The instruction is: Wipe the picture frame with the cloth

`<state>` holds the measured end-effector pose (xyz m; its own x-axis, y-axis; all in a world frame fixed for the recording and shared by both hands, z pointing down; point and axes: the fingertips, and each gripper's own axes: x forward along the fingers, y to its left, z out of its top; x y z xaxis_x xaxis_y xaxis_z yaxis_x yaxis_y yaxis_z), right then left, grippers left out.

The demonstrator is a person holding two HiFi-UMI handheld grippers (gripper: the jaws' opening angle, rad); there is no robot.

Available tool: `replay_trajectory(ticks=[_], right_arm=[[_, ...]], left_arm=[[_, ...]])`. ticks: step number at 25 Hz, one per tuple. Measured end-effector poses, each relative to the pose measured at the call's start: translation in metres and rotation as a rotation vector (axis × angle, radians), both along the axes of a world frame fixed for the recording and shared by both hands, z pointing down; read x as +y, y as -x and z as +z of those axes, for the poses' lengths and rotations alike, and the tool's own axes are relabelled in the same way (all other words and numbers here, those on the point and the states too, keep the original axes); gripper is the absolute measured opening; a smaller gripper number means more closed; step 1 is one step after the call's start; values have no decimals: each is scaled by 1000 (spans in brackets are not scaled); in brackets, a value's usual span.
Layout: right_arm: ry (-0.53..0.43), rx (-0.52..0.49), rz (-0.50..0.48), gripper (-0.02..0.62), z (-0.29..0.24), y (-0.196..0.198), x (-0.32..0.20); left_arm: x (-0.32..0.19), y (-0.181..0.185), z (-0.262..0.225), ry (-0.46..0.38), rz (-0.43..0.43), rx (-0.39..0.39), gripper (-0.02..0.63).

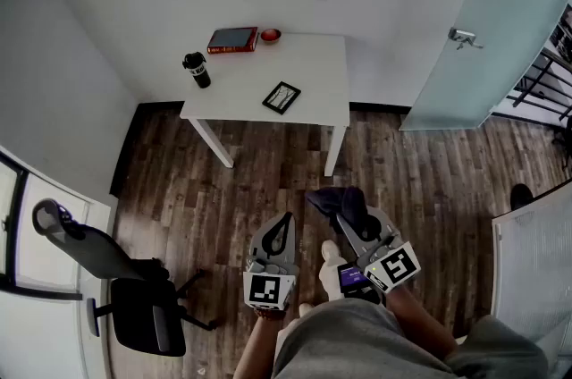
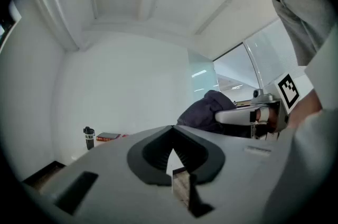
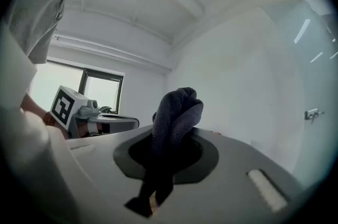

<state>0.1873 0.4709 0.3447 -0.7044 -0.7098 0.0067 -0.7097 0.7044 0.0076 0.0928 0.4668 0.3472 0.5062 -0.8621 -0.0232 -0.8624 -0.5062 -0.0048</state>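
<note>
A small black picture frame [image 1: 281, 97] lies flat on the white table [image 1: 313, 64], well ahead of me across the wooden floor. My right gripper [image 1: 350, 223] is shut on a dark blue-grey cloth [image 1: 340, 203], which bunches up past the jaws in the right gripper view as the cloth [image 3: 176, 114]. My left gripper [image 1: 281, 230] is shut with nothing in it; its jaws meet in the left gripper view [image 2: 173, 151]. Both grippers are held close to my body, far from the table.
On the table also stand a black bottle [image 1: 197, 70], a red book [image 1: 233, 39] and a small red dish [image 1: 270, 36]. A black office chair [image 1: 125, 288] stands at the left. A frosted glass door [image 1: 487, 20] with a handle is at the right.
</note>
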Motion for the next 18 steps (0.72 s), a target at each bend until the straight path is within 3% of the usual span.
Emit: replay_trajectory(ticks=[8, 18], right_arm=[[73, -87, -73, 72, 14, -37, -93], [112, -69, -119, 72, 26, -63, -228]], left_arm=[[-79, -33, 13, 27, -17, -31, -11], [-186, -48, 34, 64, -66, -77, -11]])
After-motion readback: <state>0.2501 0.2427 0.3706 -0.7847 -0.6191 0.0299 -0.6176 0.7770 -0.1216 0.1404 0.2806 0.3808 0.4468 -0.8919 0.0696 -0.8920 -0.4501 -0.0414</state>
